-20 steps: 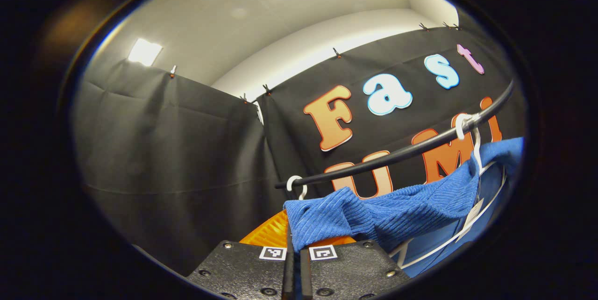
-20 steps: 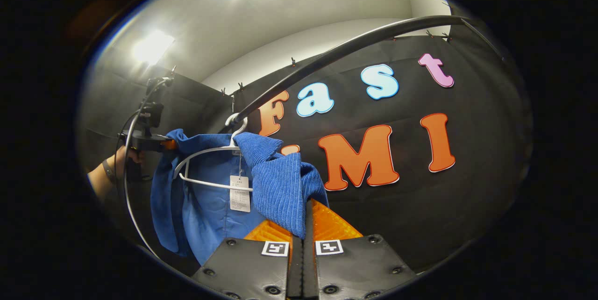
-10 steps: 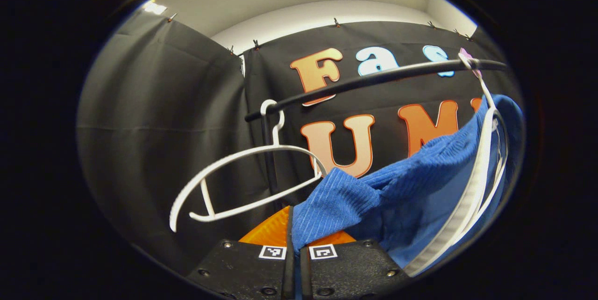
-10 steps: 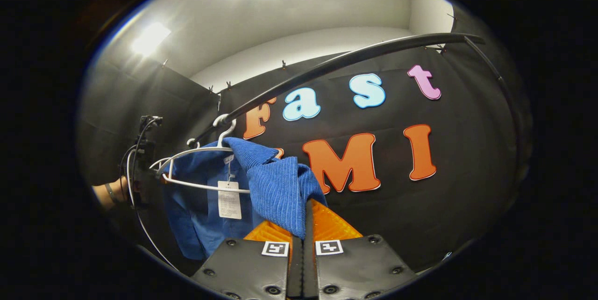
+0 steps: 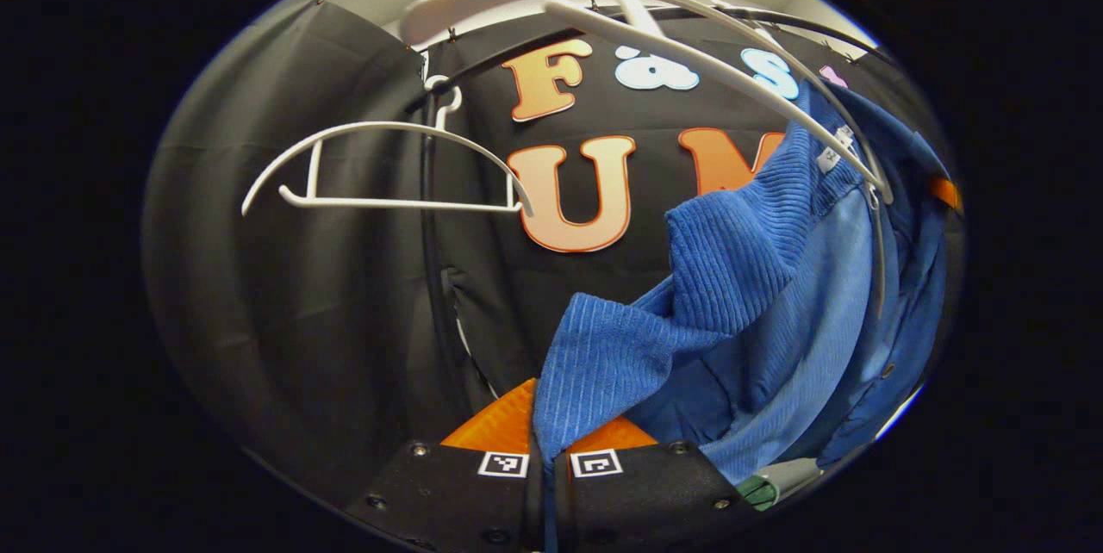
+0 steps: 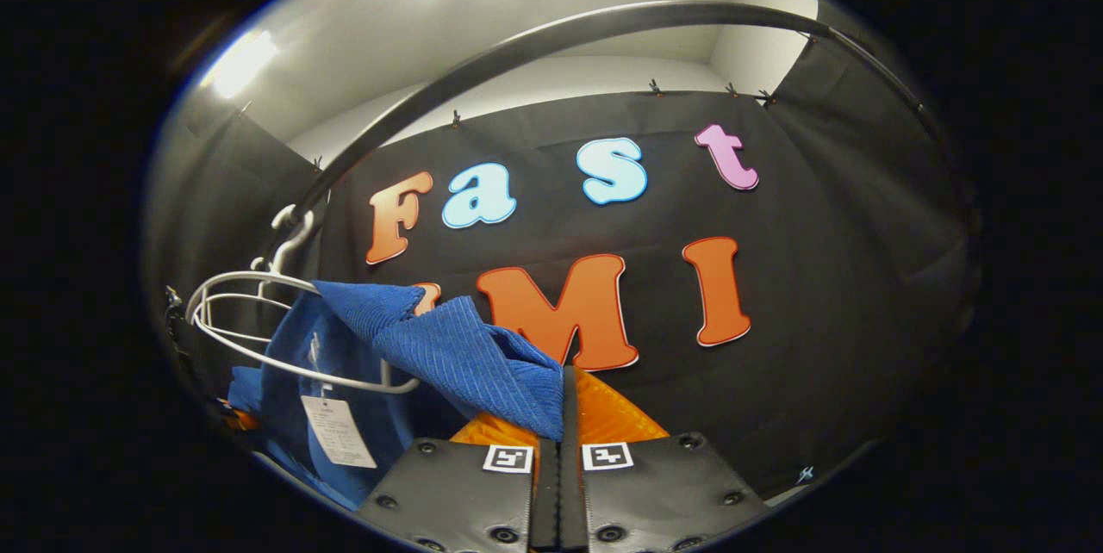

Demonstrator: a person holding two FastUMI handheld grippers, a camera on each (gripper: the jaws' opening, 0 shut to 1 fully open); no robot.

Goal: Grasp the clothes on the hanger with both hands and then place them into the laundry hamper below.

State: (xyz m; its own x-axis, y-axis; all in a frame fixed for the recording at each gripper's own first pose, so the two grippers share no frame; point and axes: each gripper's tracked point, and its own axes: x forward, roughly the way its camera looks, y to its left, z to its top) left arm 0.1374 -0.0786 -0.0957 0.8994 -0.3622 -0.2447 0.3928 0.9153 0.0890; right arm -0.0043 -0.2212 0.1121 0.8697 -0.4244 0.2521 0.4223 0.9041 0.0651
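The blue garment (image 5: 732,312) is coming off the white hanger (image 5: 707,53), which now sits higher in the left gripper view than a moment ago, while the black rail (image 6: 551,40) is arching higher in the right gripper view. The ribbed, corduroy-like cloth is draping below the hanger with a paper tag (image 6: 332,431) dangling. The left gripper (image 5: 545,462) is clamping one corner between closed fingers; the right gripper (image 6: 560,450) is pinching another corner likewise. An empty hanger (image 5: 379,161) is hanging to the left.

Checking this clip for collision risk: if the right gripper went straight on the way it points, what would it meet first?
Probably the booth wall. The right gripper, shut on the blue garment, has nothing else ahead, though depth is unclear.
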